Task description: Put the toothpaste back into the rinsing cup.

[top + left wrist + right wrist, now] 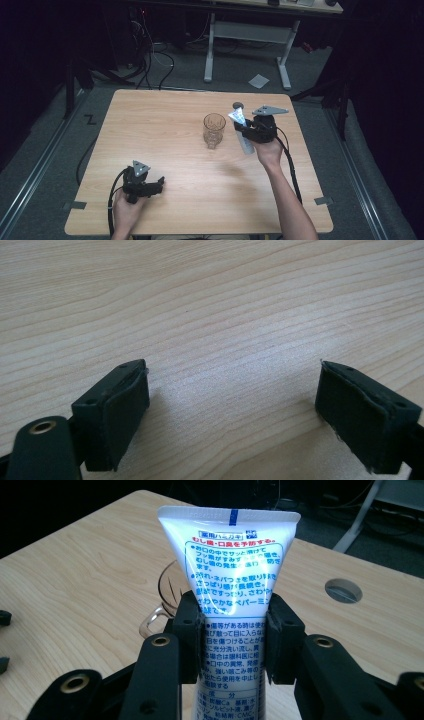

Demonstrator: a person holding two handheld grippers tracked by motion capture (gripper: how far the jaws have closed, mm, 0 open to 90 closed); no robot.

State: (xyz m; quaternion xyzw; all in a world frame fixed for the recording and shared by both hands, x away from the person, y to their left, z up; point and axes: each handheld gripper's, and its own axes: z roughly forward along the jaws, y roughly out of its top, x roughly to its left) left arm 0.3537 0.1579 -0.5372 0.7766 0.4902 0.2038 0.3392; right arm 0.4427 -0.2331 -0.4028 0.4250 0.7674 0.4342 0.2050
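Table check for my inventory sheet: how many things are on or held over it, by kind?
Glass cups: 1, the clear glass cup standing on the table.
Tubes: 1, the white tube clamped in the right hand-held gripper.
Hand-held grippers: 2, counting the left hand-held gripper, open.
Total: 4.

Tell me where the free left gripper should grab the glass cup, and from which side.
Judging by its pose, take the glass cup by its side wall, mid-height, coming level from the table's left. It stands upright, and the right gripper holds a toothpaste tube close on its right. The left gripper is open.
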